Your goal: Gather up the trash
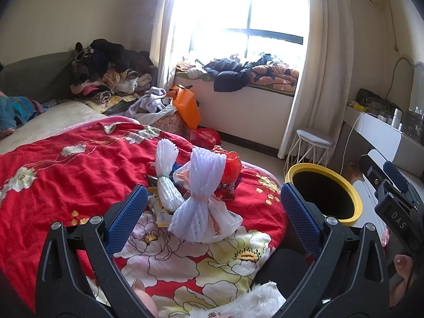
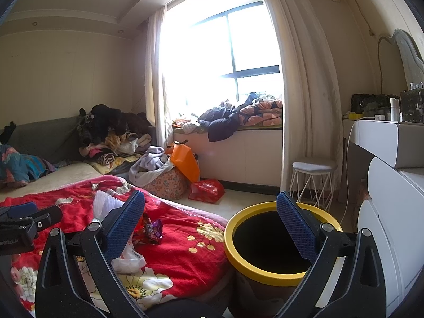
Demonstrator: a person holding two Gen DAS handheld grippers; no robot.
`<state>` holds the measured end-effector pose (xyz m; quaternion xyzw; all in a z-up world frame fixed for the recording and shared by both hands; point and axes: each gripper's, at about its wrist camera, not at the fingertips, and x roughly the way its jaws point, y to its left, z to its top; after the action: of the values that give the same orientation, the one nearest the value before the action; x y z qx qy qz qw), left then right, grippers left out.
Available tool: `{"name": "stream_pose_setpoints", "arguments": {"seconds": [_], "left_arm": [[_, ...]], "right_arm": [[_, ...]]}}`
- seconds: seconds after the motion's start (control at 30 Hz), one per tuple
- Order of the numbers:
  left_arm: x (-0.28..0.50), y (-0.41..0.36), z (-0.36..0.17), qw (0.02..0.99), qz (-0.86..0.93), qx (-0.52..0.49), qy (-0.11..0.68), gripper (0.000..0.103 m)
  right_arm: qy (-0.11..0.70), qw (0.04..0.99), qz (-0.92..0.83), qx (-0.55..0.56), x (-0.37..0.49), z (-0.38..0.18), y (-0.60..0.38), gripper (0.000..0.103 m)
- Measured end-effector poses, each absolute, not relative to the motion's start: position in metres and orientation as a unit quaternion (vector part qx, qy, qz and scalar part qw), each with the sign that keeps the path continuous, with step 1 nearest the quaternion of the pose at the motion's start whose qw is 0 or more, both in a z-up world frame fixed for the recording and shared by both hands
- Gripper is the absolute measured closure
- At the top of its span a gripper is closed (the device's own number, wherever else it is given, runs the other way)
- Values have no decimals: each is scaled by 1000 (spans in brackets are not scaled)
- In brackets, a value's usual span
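A heap of trash lies on the red floral quilt (image 1: 66,175): two white foam fruit nets (image 1: 201,193) tied at the middle, a white plastic bag (image 1: 225,224), a red wrapper (image 1: 232,168) and small sweet wrappers (image 1: 228,188). My left gripper (image 1: 212,212) is open, its blue pads either side of the nearer foam net without touching it. A yellow-rimmed black bin (image 1: 324,193) stands beside the bed. My right gripper (image 2: 212,228) is open and holds nothing, its right finger over the bin (image 2: 270,241). A purple sweet wrapper (image 2: 153,230) and a white bag (image 2: 127,261) show in the right wrist view.
Piled clothes (image 2: 111,132) lie on the sofa behind the bed. A floral basket (image 2: 164,182), an orange bag (image 2: 185,161) and a red bag (image 2: 206,190) sit on the floor. A white stool (image 2: 312,180) and a white dresser (image 2: 384,175) stand right of the bin.
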<state>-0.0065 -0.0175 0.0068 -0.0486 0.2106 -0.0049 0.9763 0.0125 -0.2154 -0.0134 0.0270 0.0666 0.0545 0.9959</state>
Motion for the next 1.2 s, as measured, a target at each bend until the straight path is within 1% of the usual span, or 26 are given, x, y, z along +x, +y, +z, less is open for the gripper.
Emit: {"name": "stream_pose_setpoints", "arguments": {"seconds": [0.4,0.6,1.2], "left_arm": [[-3,-15,1,974,-20,-52,219,10],[0,3,0,973,-10,-73,220,10],[11,86,-3,959,103,-134,229,10]], "right_arm": [[67,996,54,29,12,-14,-218,6],[83,993,85,23,18,-17,-211,6],[166,957,240,0,63,-11,-120,6]]}}
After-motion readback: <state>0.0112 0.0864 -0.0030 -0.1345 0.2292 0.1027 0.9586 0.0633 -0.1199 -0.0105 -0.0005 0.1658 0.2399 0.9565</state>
